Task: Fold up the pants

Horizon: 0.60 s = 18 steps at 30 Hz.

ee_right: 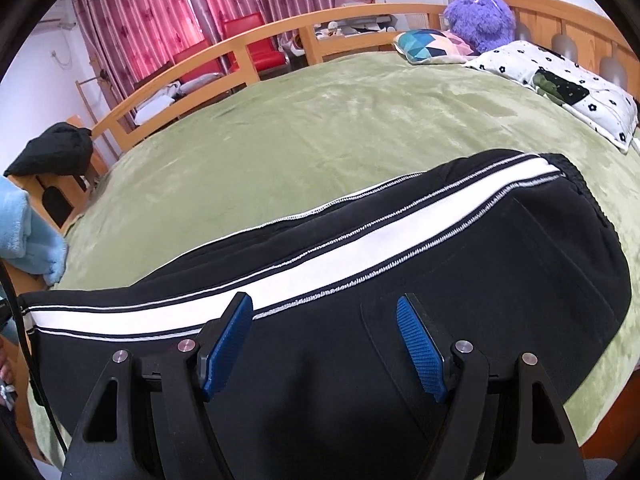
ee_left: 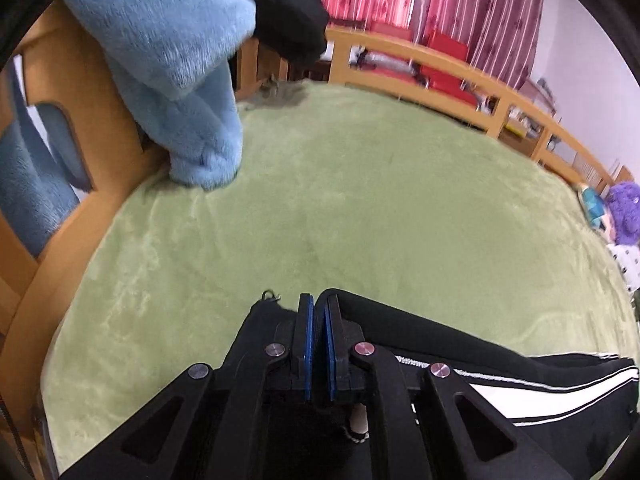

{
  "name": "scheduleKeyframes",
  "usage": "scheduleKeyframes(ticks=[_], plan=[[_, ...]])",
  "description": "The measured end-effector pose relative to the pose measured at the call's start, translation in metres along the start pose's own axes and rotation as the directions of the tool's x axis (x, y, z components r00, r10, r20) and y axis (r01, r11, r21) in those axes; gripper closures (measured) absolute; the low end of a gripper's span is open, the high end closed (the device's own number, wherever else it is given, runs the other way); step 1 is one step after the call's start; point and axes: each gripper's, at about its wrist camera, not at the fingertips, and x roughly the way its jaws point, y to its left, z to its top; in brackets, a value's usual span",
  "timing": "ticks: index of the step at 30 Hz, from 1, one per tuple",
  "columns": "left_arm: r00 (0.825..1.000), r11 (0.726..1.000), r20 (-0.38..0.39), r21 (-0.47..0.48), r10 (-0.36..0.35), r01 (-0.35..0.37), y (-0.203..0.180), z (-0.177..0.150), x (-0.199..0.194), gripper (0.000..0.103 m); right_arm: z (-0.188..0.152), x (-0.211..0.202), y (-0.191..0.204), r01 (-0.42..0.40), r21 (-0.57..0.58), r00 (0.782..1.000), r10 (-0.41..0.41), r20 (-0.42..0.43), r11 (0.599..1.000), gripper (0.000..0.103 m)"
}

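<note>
A green-covered bed (ee_right: 304, 128) carries black pants (ee_right: 500, 264) with a white side stripe, lying flat along its near edge. The right gripper (ee_right: 324, 344) hovers wide above them. The left gripper (ee_left: 319, 340) pinches the pants' fabric at one end.

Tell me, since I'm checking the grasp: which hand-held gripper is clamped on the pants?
The left hand-held gripper: its blue pads are pinched together on the black pants at their leg end. The right hand-held gripper hovers over them with jaws wide apart.
</note>
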Motion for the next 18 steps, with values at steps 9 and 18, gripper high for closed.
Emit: scheduleKeyframes(ticks=[9,18], plan=[[0.993,0.998,-0.100,-0.010,0.068,-0.069,0.022,-0.016,0.022,0.035,-0.008,0.025,0.017,0.020,-0.039,0.998,-0.022,-0.059,0.999,0.029],[0.999,0.999,-0.005,0.002,-0.038,0.038,0.025,-0.029,-0.040,0.029,-0.023,0.013,0.036,-0.020,-0.032,0.998,0.018,-0.057,0.999,0.029]])
